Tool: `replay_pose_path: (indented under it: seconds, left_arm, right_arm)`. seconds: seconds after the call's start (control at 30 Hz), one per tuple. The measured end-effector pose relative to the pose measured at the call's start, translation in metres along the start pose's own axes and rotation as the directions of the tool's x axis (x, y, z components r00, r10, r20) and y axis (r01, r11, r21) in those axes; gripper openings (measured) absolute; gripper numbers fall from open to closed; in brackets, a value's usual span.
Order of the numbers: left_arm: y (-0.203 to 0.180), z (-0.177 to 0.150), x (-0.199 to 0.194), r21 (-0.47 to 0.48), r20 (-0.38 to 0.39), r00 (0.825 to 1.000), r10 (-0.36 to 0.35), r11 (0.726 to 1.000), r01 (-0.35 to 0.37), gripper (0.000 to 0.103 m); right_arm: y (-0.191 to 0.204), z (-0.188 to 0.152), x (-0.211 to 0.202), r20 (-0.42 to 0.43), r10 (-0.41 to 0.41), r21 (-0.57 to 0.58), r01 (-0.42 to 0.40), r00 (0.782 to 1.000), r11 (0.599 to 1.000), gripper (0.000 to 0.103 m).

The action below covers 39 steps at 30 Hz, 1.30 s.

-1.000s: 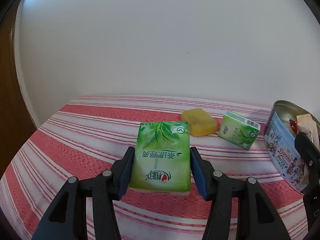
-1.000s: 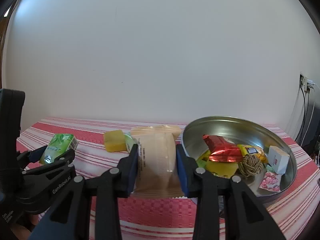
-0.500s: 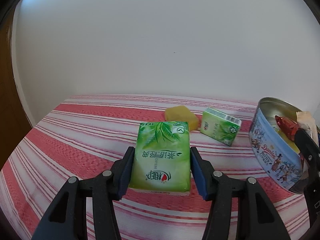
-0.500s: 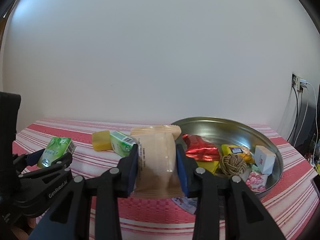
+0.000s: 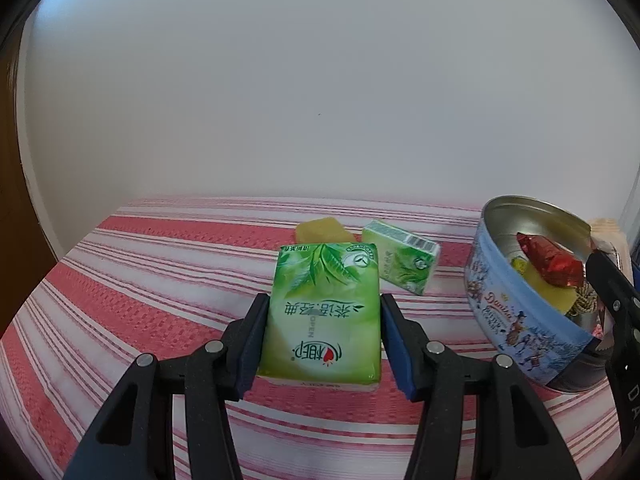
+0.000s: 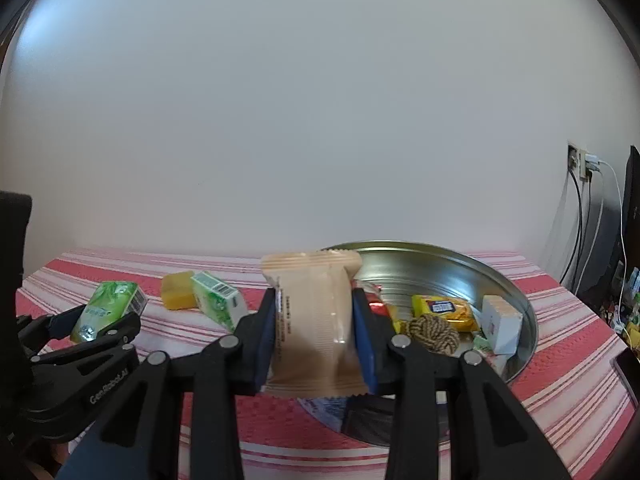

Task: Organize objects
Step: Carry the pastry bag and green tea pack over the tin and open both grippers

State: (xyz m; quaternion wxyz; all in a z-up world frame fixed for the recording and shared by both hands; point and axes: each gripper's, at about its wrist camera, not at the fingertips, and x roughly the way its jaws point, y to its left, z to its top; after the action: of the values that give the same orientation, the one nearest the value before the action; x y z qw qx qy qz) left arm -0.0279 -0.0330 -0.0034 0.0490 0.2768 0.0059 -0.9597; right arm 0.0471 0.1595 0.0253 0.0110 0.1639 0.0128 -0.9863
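We hold two packs, and both views have slid since a second ago: the round tin [image 5: 516, 332] now sits nearer our left jaws, and in the right view it has drifted to just beyond and right of the right jaws, part hidden behind them.

The left gripper [image 5: 322, 336] has its jaws pinching the green tissue pack [image 5: 322, 312] by its long sides, above the red-striped worktop [image 5: 140, 280]. The right gripper [image 6: 316, 332] has its jaws pinching a beige snack packet [image 6: 314, 320], held upright just short of the tin's rim [image 6: 516, 292].

Count with us: two green packs, the one we hold and a second green pack [image 5: 404, 262] lying just beyond the left jaws to the right; one yellow block [image 5: 322, 232] touching it on the far side. In the tin: one red wrapper [image 5: 550, 262], one yellow packet [image 6: 444, 308], one rope knot [image 6: 434, 330], one white box [image 6: 500, 324]; other bits are too hidden to name.

Room to move: striped cloth lies open left of the left jaws out to the worktop's left edge. Right of the tin a strip of cloth runs to the far edge, with cables [image 6: 592, 216] on the wall beyond.
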Motion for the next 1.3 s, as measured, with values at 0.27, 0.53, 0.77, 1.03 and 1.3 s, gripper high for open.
replay_pose_path:
  seconds: [0.27,0.53,0.77,1.03,1.3]
  left_arm:
    - [-0.019,0.002,-0.007,0.015,0.013,1.0,-0.016,1.0,0.016,0.057]
    - [-0.039,0.004,-0.012,0.035,0.027,0.999,-0.039,0.999,0.038,0.057]
    - [-0.052,0.007,-0.019,0.04,0.042,0.997,-0.059,0.998,0.057,0.056]
    - [-0.08,0.014,-0.024,0.075,0.061,0.994,-0.087,0.994,0.082,0.057]
    - [-0.105,0.021,-0.02,0.086,0.049,0.99,-0.131,0.988,0.127,0.056]
  right_arm:
    - [-0.023,-0.002,-0.01,0.014,-0.019,0.024,0.019,1.0,1.0,0.036]
    - [-0.041,0.0,-0.016,0.026,-0.042,0.04,0.041,0.999,0.998,0.036]
    - [-0.064,0.001,-0.013,0.034,-0.063,0.059,0.061,0.997,0.996,0.036]
    - [-0.089,0.009,-0.01,0.041,-0.099,0.082,0.095,0.994,0.992,0.036]
    - [-0.11,0.018,-0.007,0.045,-0.149,0.102,0.144,0.988,0.984,0.036]
